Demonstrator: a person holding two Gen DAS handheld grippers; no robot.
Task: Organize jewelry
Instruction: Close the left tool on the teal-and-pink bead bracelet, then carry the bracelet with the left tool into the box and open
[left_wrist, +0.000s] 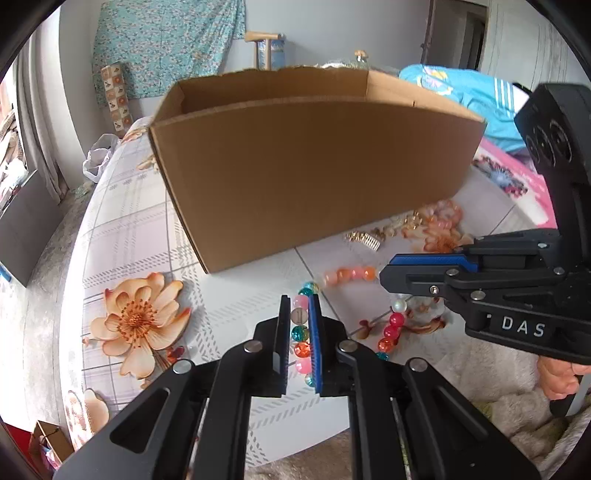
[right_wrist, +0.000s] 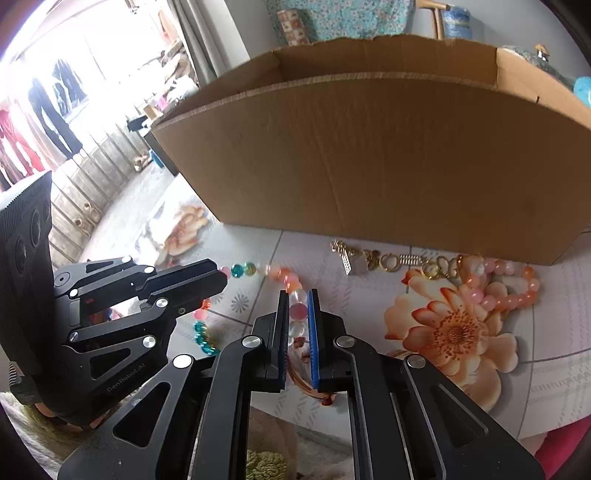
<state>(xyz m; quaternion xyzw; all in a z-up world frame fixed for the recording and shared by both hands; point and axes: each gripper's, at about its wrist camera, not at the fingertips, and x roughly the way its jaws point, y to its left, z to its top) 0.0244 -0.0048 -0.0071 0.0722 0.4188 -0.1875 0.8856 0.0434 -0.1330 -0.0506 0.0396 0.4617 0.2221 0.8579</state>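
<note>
A strand of multicoloured beads (left_wrist: 300, 333) lies on the flowered tablecloth in front of an open cardboard box (left_wrist: 314, 166). My left gripper (left_wrist: 300, 299) is shut on its pink, white, teal and orange beads. The strand runs on through orange beads (left_wrist: 351, 275) to my right gripper (left_wrist: 386, 274), which comes in from the right. In the right wrist view my right gripper (right_wrist: 298, 293) is shut on clear and pink beads (right_wrist: 297, 312) of the same strand. There my left gripper (right_wrist: 221, 284) reaches in from the left, and the cardboard box (right_wrist: 369, 147) stands just behind.
A gold chain with charms (right_wrist: 388, 260) lies along the foot of the box. A pink and orange bead bracelet (right_wrist: 509, 291) sits to its right. A pink book (left_wrist: 517, 184) and blue cloth (left_wrist: 469, 88) lie at the far right. The table's edge (left_wrist: 85, 229) curves along the left.
</note>
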